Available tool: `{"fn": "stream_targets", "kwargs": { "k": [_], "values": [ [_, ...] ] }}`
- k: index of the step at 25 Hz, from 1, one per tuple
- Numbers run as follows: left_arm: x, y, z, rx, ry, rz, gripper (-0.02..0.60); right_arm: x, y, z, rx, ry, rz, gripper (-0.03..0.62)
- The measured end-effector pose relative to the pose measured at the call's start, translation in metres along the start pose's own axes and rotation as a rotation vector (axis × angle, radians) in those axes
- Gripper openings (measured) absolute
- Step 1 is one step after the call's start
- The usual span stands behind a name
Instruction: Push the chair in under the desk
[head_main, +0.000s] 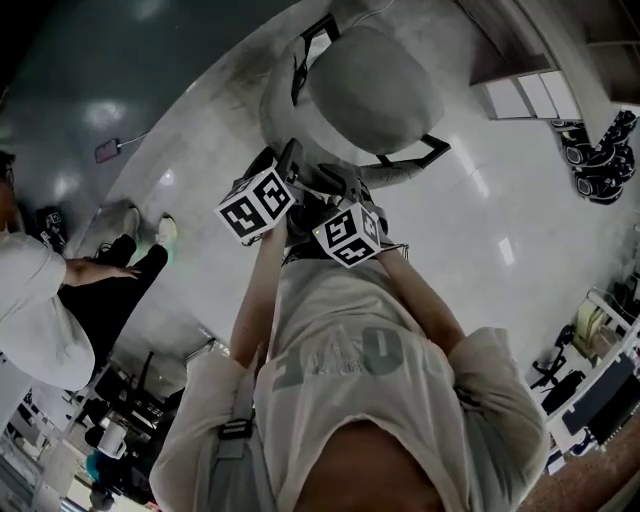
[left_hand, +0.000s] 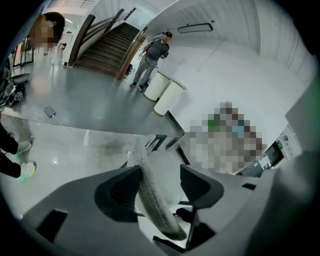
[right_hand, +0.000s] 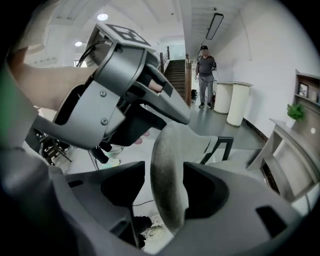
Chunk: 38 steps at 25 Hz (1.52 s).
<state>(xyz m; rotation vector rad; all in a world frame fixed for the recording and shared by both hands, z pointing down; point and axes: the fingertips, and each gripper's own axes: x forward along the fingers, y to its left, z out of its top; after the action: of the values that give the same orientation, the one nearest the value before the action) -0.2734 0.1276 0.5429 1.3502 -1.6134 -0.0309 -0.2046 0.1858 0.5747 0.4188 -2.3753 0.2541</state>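
1. At the far left of the head view, a bystander (head_main: 40, 310) in a white top and black trousers is seen on the glossy floor (head_main: 520, 260).
2. Left of centre, the left gripper (left_hand: 160, 184) is held with jaws spread wide. The grey backrest (left_hand: 152, 200) lies between them, against one jaw only, ungripped.
3. Just beside it, the right gripper (right_hand: 165, 190) is likewise spread around the same backrest, not clamped.
4. Ahead of both, the chair (head_main: 375, 95) is stood on open floor, apart from pale furniture (head_main: 525, 95) at the right.

chair (head_main: 375, 95): pale grey, black armrests
left gripper (left_hand: 159, 186): dark grey, black-and-white marker squares
floor (head_main: 480, 230): glossy light grey
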Motion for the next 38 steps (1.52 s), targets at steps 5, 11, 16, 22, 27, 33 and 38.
{"fn": "stream_targets", "kwargs": {
  "k": [5, 11, 16, 22, 27, 33, 38],
  "values": [
    [0.005, 0.008, 0.0, 0.004, 0.042, 0.034, 0.245, 0.025, -0.005, -0.014, 0.037, 0.047, 0.007, 0.229],
    [0.01, 0.009, -0.004, 0.028, 0.098, 0.045, 0.244, 0.038, -0.008, -0.023, 0.038, 0.084, 0.042, 0.229],
    [0.012, 0.006, -0.008, 0.003, 0.168, 0.057, 0.244, 0.04, -0.011, -0.024, -0.038, 0.106, 0.039, 0.16],
    [0.014, 0.021, -0.01, 0.016, 0.225, 0.106, 0.109, 0.04, -0.013, -0.024, -0.056, 0.093, 0.023, 0.126],
    [0.013, 0.022, -0.012, 0.02, 0.253, 0.126, 0.106, 0.038, -0.014, -0.021, -0.045, 0.08, 0.029, 0.126],
    [0.008, 0.022, -0.01, 0.031, 0.284, 0.157, 0.153, 0.041, -0.013, -0.025, -0.055, 0.085, 0.038, 0.126],
    [0.006, 0.033, -0.02, -0.084, 0.238, 0.206, 0.25, 0.041, -0.011, -0.027, -0.069, 0.082, 0.075, 0.126]
  ]
}}
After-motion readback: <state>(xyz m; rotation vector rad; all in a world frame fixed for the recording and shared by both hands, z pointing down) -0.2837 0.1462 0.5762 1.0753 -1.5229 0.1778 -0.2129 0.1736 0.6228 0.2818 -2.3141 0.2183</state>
